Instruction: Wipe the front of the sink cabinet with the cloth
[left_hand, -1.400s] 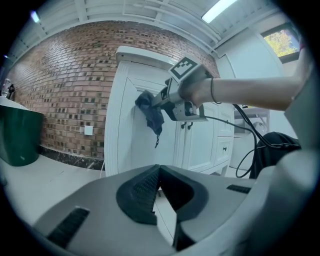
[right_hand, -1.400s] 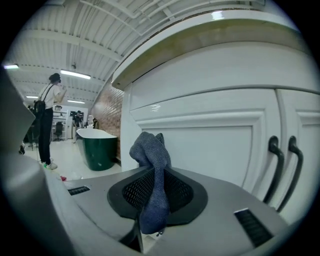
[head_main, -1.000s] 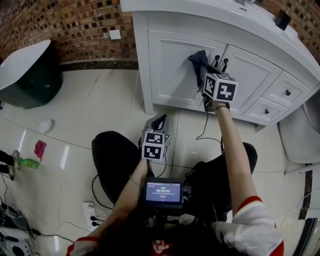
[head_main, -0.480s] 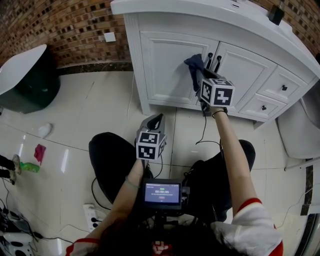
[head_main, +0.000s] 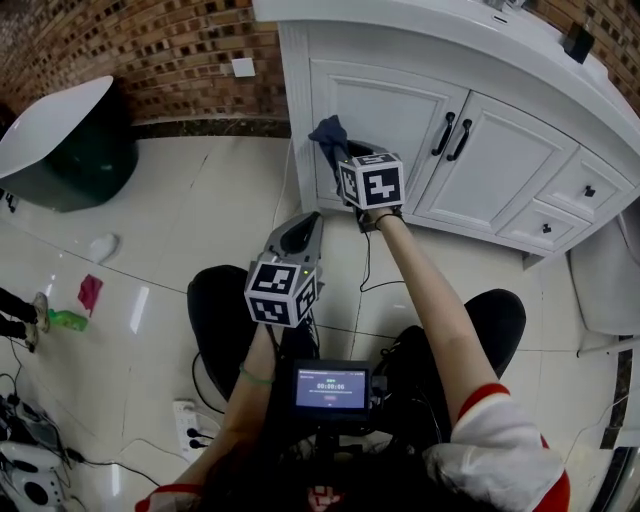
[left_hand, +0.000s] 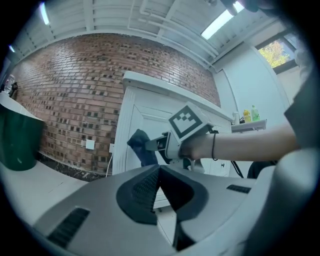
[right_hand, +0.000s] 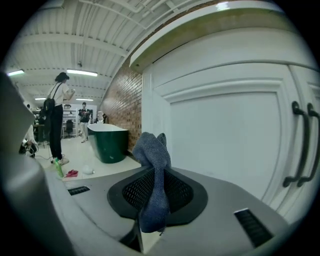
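The white sink cabinet (head_main: 400, 110) stands ahead against a brick wall. My right gripper (head_main: 337, 152) is shut on a dark blue cloth (head_main: 328, 131), which it holds at the left part of the cabinet's left door. In the right gripper view the cloth (right_hand: 154, 170) stands up from between the jaws, with the door panel (right_hand: 225, 140) close behind and two black handles (right_hand: 301, 145) to the right. My left gripper (head_main: 303, 228) hangs lower, over the floor and short of the cabinet. Its jaws meet with nothing between them (left_hand: 159, 172).
A green bathtub (head_main: 60, 140) with a white rim stands to the left. A pink rag (head_main: 88, 293) and a green bottle (head_main: 60, 321) lie on the tiled floor. Drawers (head_main: 585, 190) are at the cabinet's right. A person (right_hand: 56, 115) stands far off. Cables and a power strip (head_main: 190, 425) lie near my feet.
My right gripper has carried the cloth leftward along the cabinet front, from beside the black door handles to the left part of the left door. The left gripper stays low, still shut.
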